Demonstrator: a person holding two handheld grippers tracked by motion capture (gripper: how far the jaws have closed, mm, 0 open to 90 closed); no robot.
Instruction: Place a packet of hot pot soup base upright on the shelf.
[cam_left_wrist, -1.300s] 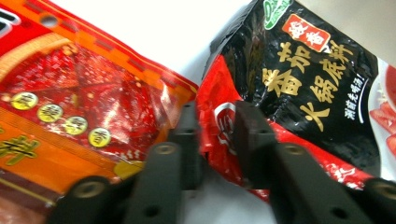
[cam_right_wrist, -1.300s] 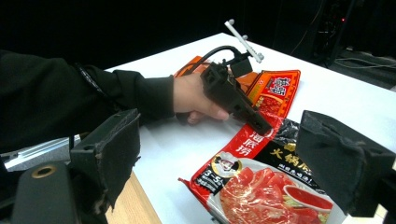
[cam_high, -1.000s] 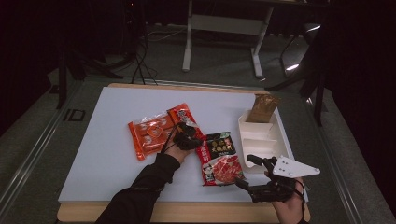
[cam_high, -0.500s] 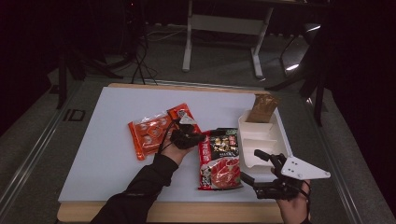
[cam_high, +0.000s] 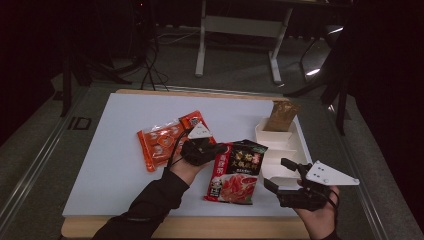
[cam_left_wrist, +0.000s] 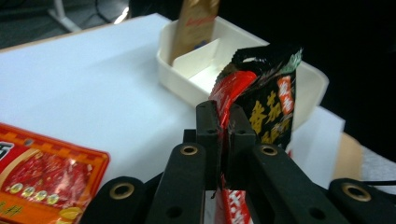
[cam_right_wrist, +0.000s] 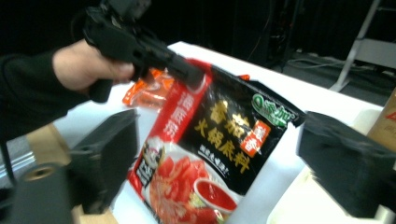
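- Table (cam_high: 115, 150): white top with a wooden front edge, set on a dark floor.
- Hot-pot soup base packet (cam_high: 236, 170): black and red, printed with tomatoes and a bowl of red sauce; its lower end lay on the table near the front edge while its upper left edge was lifted. It sat just left of the tray, between the two grippers.
- Left gripper (cam_high: 209, 151): held in the person's left hand, fingers (cam_left_wrist: 208, 135) clenched on the red edge of the soup base packet, which stood up between them in the left gripper view.
- Right gripper (cam_high: 281, 174): held in the right hand at the front right of the table, just right of the packet; fingers (cam_right_wrist: 109, 154) spread wide and released, touching nothing, the packet seen between them in the right gripper view.
- Orange snack packet (cam_high: 165, 141): flat on the table, left of the soup base packet, partly behind the left gripper.
- White divided tray (cam_high: 266, 134): at the right edge of the table.
- Brown pouch (cam_high: 281, 116): upright in the tray's far compartment.
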